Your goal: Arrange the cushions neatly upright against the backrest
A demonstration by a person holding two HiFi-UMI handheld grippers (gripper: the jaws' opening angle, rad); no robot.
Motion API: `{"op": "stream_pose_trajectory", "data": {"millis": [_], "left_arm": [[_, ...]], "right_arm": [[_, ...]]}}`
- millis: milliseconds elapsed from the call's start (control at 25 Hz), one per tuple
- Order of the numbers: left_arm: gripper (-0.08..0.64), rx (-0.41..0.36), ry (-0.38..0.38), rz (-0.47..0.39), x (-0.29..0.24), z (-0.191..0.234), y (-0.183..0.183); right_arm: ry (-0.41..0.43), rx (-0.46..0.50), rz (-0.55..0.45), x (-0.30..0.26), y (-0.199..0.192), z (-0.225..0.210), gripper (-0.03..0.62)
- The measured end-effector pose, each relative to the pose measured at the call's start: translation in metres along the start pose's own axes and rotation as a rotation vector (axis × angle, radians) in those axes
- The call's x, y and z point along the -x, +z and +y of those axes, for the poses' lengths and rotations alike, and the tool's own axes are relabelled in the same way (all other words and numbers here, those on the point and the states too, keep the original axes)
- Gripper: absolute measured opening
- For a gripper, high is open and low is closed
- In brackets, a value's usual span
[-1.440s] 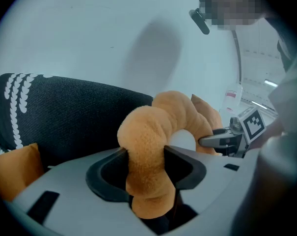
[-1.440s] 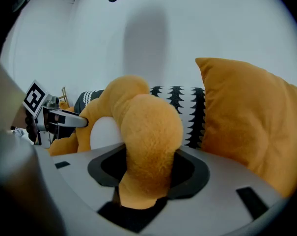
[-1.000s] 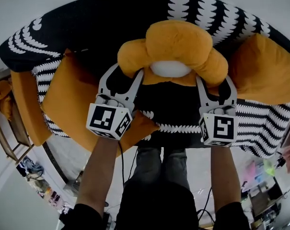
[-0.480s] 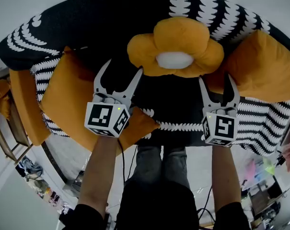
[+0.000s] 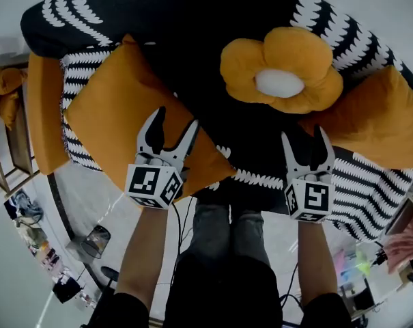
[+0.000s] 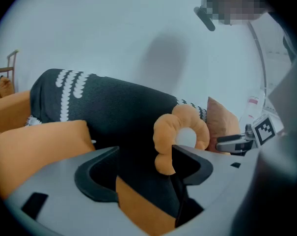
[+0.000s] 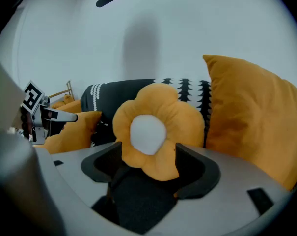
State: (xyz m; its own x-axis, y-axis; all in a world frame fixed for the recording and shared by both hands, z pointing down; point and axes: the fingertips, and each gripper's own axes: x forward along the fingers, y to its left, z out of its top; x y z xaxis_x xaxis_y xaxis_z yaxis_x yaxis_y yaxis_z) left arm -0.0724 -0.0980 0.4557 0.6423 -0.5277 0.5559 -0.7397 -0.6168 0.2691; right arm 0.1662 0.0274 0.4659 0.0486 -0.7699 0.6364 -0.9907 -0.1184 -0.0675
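An orange flower cushion (image 5: 281,74) with a white centre leans upright against the black-and-white sofa backrest (image 5: 192,26). My right gripper (image 5: 305,137) is open just in front of it; in the right gripper view the flower cushion (image 7: 153,129) shows beyond the empty jaws. My left gripper (image 5: 175,121) is open over the lower corner of a square orange cushion (image 5: 124,115) lying tilted on the left of the seat. Both grippers' jaws have just been opening, and nothing is between them. A second square orange cushion (image 5: 373,118) leans at the right.
An orange-covered armrest (image 5: 42,108) ends the sofa at the left, with a wooden rack (image 5: 5,162) beyond it. The person's legs (image 5: 220,251) stand at the sofa's front edge. Small items lie on the floor (image 5: 90,241) at both sides.
Both grippers opened and let go of the flower cushion, which now stands against the backrest. They pulled back toward the seat's front, the left one shifting left over the square cushion.
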Motion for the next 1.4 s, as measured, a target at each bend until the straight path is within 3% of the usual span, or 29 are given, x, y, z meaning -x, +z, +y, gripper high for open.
{"op": "stream_pose_trajectory", "data": {"millis": [120, 280, 400, 560, 840, 1120, 1400], "left_arm": [[0.344, 0.055, 0.075, 0.022, 0.043, 0.015, -0.030], [0.344, 0.060, 0.150, 0.052, 0.095, 0.028, -0.053], [0.344, 0.079, 0.204, 0.054, 0.133, 0.046, -0.063], [0.344, 0.141, 0.258, -0.010, 0.161, 0.061, -0.069], [0.344, 0.185, 0.247, -0.086, 0.230, 0.117, -0.096], [0.344, 0.172, 0.267, -0.113, 0.384, 0.222, -0.096], [0.344, 0.070, 0.170, -0.094, 0.407, 0.279, -0.065]], "right_arm": [[0.089, 0.001, 0.051, 0.010, -0.023, 0.033, 0.354], [0.201, 0.019, 0.118, 0.020, -0.053, 0.079, 0.353], [0.277, 0.048, 0.137, 0.031, -0.052, 0.122, 0.353], [0.339, 0.115, 0.128, 0.037, -0.040, 0.158, 0.351], [0.270, 0.162, 0.095, 0.021, -0.046, 0.231, 0.347], [0.215, 0.007, 0.055, 0.038, -0.033, 0.382, 0.347], [0.081, -0.105, 0.000, 0.059, -0.016, 0.416, 0.345]]}}
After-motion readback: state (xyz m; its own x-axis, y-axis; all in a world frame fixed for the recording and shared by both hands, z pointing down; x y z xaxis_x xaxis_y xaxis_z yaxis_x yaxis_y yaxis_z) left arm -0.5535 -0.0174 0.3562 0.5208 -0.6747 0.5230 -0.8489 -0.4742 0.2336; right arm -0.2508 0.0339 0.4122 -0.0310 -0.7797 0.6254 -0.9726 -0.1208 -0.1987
